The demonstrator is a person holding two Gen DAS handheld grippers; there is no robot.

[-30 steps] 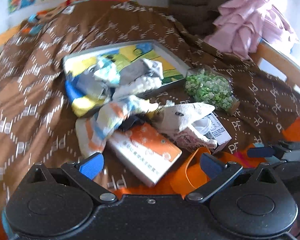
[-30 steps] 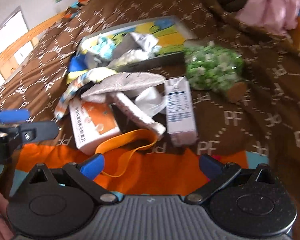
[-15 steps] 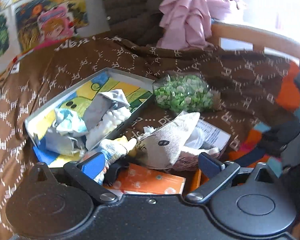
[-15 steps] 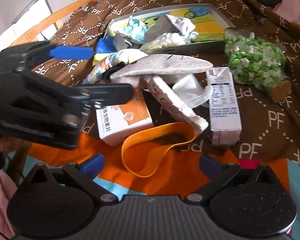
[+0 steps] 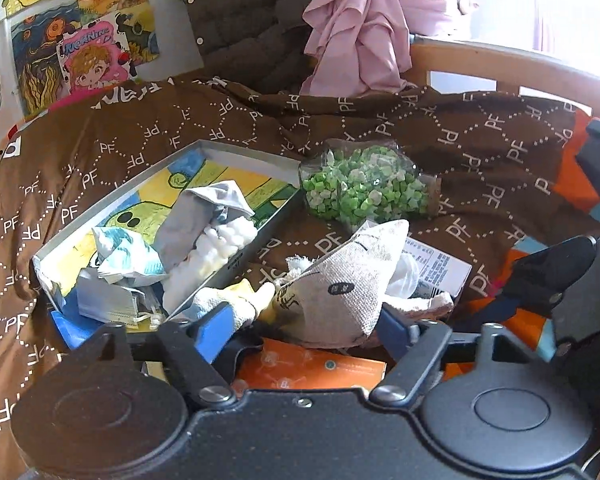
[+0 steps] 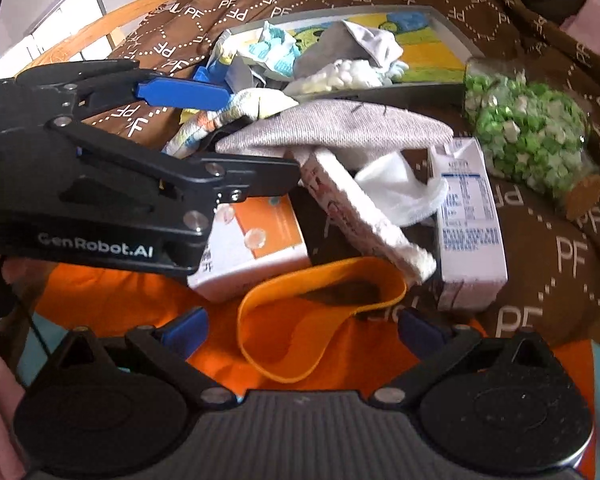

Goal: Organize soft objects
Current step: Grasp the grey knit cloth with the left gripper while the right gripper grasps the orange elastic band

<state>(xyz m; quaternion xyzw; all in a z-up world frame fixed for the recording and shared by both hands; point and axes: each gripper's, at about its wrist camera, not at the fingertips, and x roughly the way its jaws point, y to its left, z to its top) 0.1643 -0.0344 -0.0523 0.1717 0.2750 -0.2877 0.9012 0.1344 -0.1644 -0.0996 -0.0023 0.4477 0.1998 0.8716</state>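
A grey woven cloth (image 5: 340, 292) lies on top of a pile on the bed; it also shows in the right wrist view (image 6: 340, 132). My left gripper (image 5: 304, 324) is open, its blue fingers on either side of the cloth's near end. In the right wrist view the left gripper (image 6: 236, 136) reaches in from the left with the cloth between its fingers. A striped sock (image 6: 216, 120) and a white cloth (image 6: 404, 192) lie in the pile. My right gripper (image 6: 300, 328) is open and empty, above an orange band (image 6: 320, 320).
A grey tray (image 5: 216, 152) holds several soft items, such as a grey cloth (image 5: 204, 212) and white fluffy socks (image 5: 216, 252). A bag of green pieces (image 5: 364, 188), a milk carton (image 6: 468, 220) and an orange box (image 6: 252, 240) lie around the pile. Pink clothes (image 5: 364, 28) hang on the wooden rail.
My left gripper has moved forward and lower into the pile, so its open fingers now straddle the grey woven cloth. My right gripper has come slightly closer to the orange band.
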